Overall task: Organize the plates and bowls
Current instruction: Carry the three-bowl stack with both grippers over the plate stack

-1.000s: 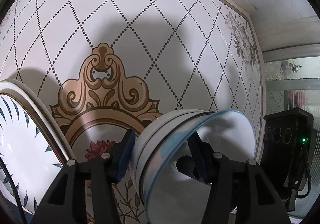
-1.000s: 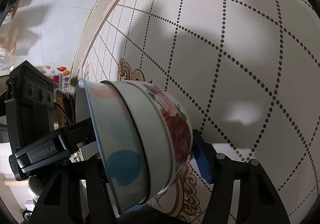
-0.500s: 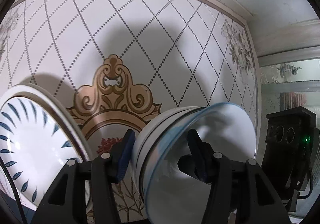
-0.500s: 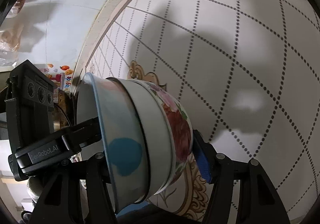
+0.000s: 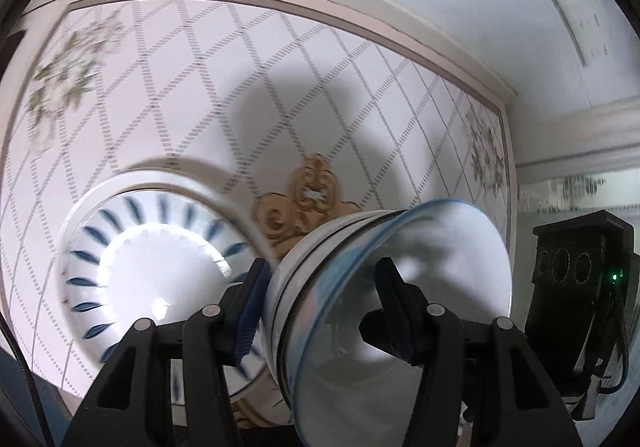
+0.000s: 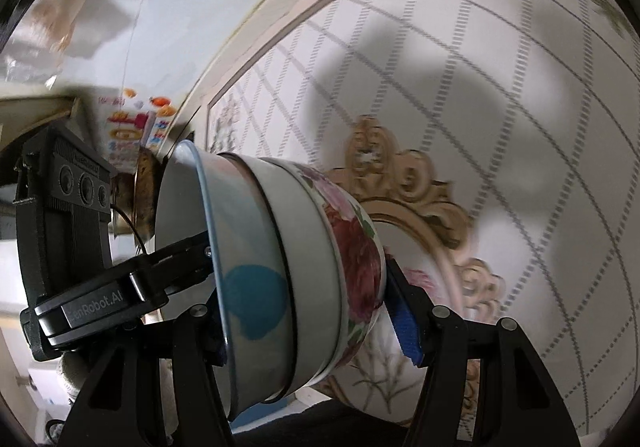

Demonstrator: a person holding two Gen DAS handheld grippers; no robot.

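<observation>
I have a nested stack of bowls clamped between both tools, tipped on its side and held clear above the patterned tabletop. My left gripper pinches it across the rim: one blue pad on the outer wall, the other finger reaching inside the innermost bowl. From the right wrist view, my right gripper is closed around the same stack from the opposite side, one pad against the base of the floral bowl, the other hidden behind the blue-rimmed bowl. In that view the left tool's finger shows hooked over the rim.

So the bowls look gathered already: at least three sit one inside another, floral on the outside, a plain white one in the middle, blue-rimmed innermost. On the tabletop to the left lies a plate with blue leaf marks, resting on what appears to be a larger plate beneath it, though blur makes that uncertain.

What I judge remains is carrying the stack to its resting place and setting it down upright. Whether other dishes wait elsewhere I cannot tell from these views.
</observation>
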